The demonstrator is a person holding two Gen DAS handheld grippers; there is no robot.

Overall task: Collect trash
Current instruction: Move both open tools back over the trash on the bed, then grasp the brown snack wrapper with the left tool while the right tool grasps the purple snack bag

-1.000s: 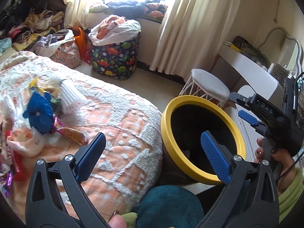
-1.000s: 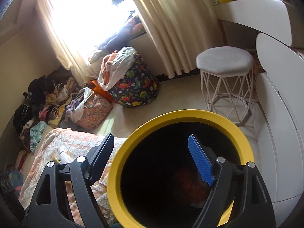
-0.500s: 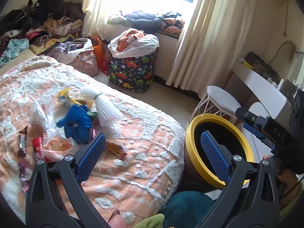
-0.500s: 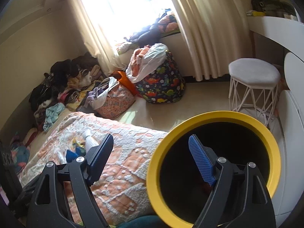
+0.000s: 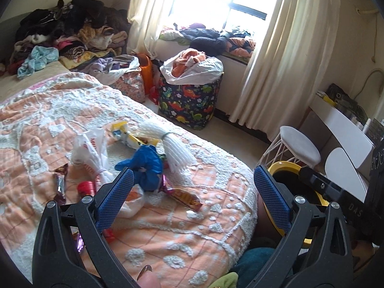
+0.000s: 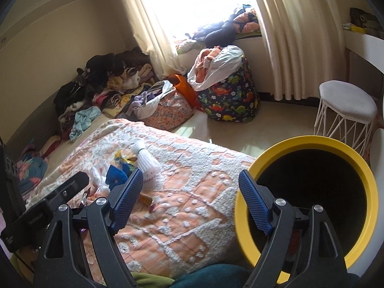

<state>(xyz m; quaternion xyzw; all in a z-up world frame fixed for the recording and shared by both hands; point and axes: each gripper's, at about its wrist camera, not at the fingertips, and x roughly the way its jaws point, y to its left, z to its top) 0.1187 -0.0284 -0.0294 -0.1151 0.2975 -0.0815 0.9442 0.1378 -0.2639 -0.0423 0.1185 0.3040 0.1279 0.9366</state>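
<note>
Right gripper over the bed edge
Right gripper (image 6: 189,192) gapes empty; yellow-rimmed bin (image 6: 360,168) sits beside its right finger, wrappers (image 6: 124,165) ahead-left on the bedspread (image 6: 192,158).

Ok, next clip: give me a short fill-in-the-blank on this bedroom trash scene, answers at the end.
1. The trash bin beside the bed has a ____ rim.
2. The crumpled bag among the wrappers on the bedspread is ____.
3. Both the left gripper and the right gripper are ____ and hold nothing.
4. The storage basket under the window is printed with ____.

Answers: yellow; blue; open; dinosaurs
</note>
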